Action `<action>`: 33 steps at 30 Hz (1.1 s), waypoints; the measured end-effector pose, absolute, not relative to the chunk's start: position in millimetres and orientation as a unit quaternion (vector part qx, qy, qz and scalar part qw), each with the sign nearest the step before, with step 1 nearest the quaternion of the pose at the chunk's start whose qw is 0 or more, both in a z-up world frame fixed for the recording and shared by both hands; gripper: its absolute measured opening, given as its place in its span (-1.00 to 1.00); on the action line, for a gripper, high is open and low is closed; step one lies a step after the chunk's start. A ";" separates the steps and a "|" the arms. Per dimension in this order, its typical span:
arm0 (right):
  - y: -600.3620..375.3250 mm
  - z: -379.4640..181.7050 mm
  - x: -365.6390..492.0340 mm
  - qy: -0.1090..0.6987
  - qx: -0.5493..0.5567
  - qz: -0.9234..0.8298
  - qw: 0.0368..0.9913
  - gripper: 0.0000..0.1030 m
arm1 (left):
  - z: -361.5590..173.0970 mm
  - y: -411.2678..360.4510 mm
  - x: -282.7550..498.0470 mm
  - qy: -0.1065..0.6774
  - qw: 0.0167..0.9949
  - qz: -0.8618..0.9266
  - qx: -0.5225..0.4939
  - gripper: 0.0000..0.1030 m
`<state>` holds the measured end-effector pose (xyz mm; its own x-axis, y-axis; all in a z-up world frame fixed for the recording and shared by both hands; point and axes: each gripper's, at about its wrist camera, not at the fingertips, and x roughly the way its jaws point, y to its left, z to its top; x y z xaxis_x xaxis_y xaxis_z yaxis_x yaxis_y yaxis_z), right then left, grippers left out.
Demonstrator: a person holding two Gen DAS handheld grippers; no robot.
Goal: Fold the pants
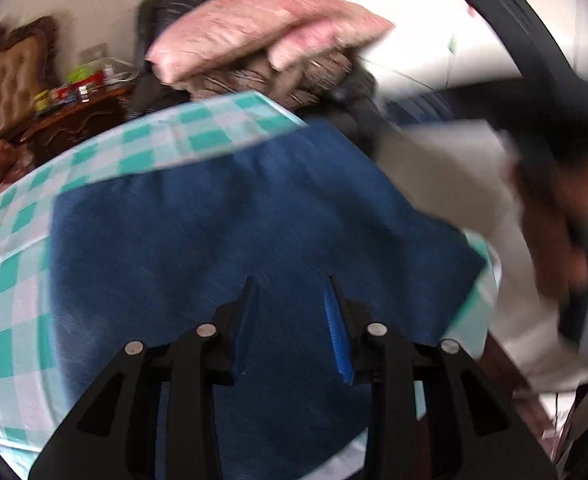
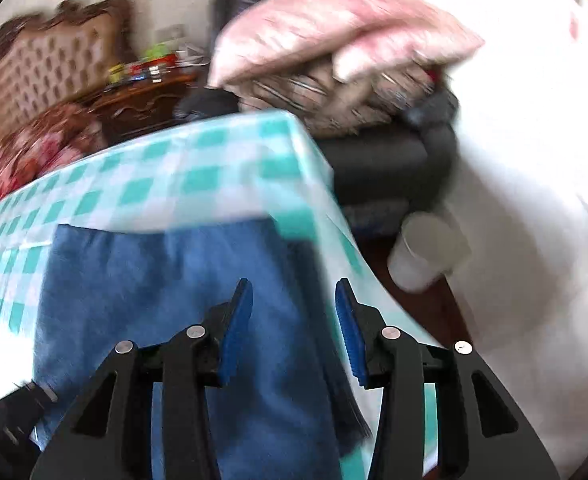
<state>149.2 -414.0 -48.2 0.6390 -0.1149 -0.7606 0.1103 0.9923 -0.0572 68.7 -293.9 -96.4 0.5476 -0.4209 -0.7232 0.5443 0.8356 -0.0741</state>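
My left gripper (image 1: pixel 292 300) and right gripper (image 2: pixel 294 304) both hover wide apart, holding nothing. The blue pants (image 1: pixel 222 232) lie folded flat near the checkered tablecloth's (image 1: pixel 10 280) right edge, so I judge the fold about done.

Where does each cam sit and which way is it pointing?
Left wrist: on the left gripper, jaws apart, looking forward over the blue pants on the checkered tablecloth; the person's blurred arm shows at right.
Right wrist: on the right gripper, jaws apart, above the pants' right edge; a white bin is on the floor.
Shared: pants, tablecloth, pink pillow, tufted headboard.
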 end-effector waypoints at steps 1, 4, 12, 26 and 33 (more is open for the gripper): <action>-404.1 -53.2 163.0 0.432 -0.019 -0.049 0.901 -0.19 | -101.0 -297.6 67.4 0.394 0.872 -0.277 0.085 -0.36; -390.7 -69.2 187.8 0.455 -0.033 -0.028 0.890 -0.20 | -112.2 -305.2 61.7 0.395 0.869 -0.278 0.109 -0.36; -386.5 -92.9 210.5 0.467 -0.057 -0.038 0.882 -0.19 | -115.7 -308.3 58.1 0.395 0.868 -0.274 0.122 -0.36; -374.0 -41.3 144.0 0.398 -0.062 -0.047 0.914 0.02 | -117.4 -278.8 64.3 0.416 0.877 -0.227 0.082 -0.36; -382.1 -78.5 104.9 0.436 -0.080 -0.070 0.894 0.02 | -117.6 -276.8 68.0 0.414 0.878 -0.226 0.083 -0.35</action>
<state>104.9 -382.1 -78.5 0.6102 -0.1957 -0.7677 0.0559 0.9772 -0.2047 68.0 -276.8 -117.6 0.5542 -0.3285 -0.7648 0.4659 0.8838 -0.0420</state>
